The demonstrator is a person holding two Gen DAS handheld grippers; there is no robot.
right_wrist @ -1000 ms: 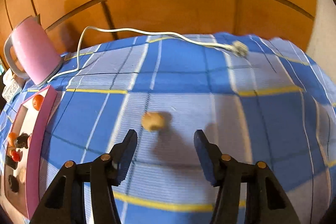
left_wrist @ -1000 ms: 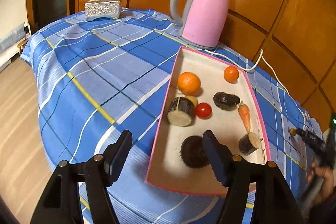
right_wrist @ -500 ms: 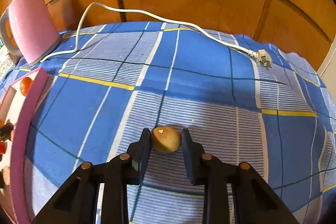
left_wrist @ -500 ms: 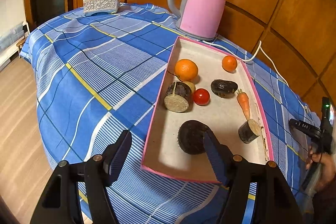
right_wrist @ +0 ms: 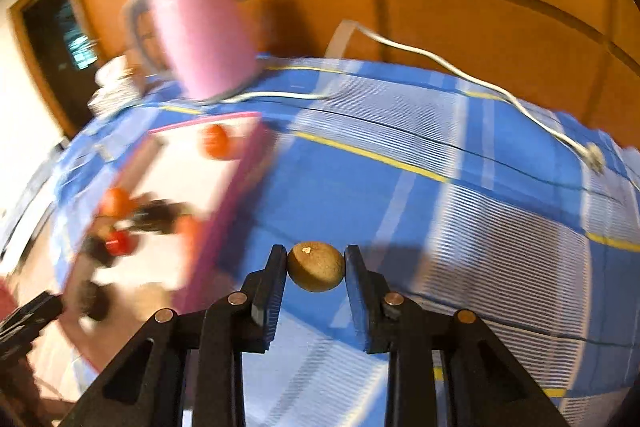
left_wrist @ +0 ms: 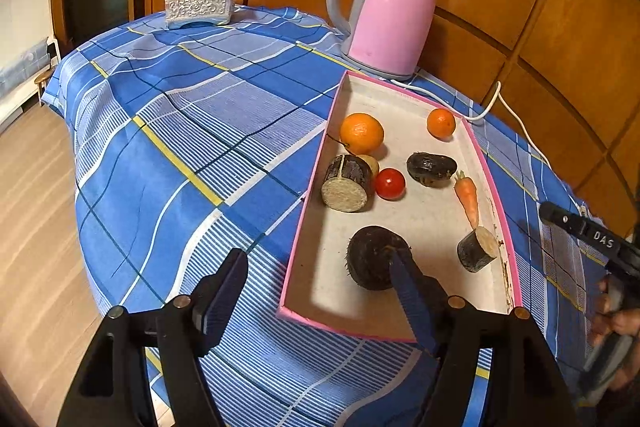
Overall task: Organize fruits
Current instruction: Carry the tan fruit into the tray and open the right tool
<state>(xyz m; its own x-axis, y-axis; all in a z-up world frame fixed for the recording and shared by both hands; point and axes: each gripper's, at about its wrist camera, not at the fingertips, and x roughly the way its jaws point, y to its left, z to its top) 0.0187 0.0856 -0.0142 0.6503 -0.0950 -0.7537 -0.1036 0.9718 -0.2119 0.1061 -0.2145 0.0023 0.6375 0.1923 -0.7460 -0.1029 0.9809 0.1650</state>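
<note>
My right gripper (right_wrist: 316,269) is shut on a small round brown fruit (right_wrist: 316,267) and holds it above the blue plaid tablecloth (right_wrist: 440,211), right of the pink-rimmed tray (right_wrist: 236,195). The right view is motion-blurred. In the left wrist view the tray (left_wrist: 308,223) holds a large orange (left_wrist: 362,133), a small orange (left_wrist: 441,123), a tomato (left_wrist: 390,183), a carrot (left_wrist: 468,197), a dark avocado-like fruit (left_wrist: 431,169), two cut log-like pieces (left_wrist: 346,183) (left_wrist: 478,249) and a dark hairy round item (left_wrist: 374,263). My left gripper (left_wrist: 318,283) is open and empty at the tray's near corner.
A pink electric kettle (left_wrist: 386,15) stands behind the tray, its white cord (right_wrist: 460,75) trailing along the cloth to a plug (right_wrist: 592,155). A silver tissue box (left_wrist: 200,5) sits at the far left corner. Wood panelling backs the table; the table edge drops to the floor on the left.
My right gripper closed on the brown fruit, lifted it off the cloth and swung left toward the tray. My left gripper shifted slightly and stayed open.
</note>
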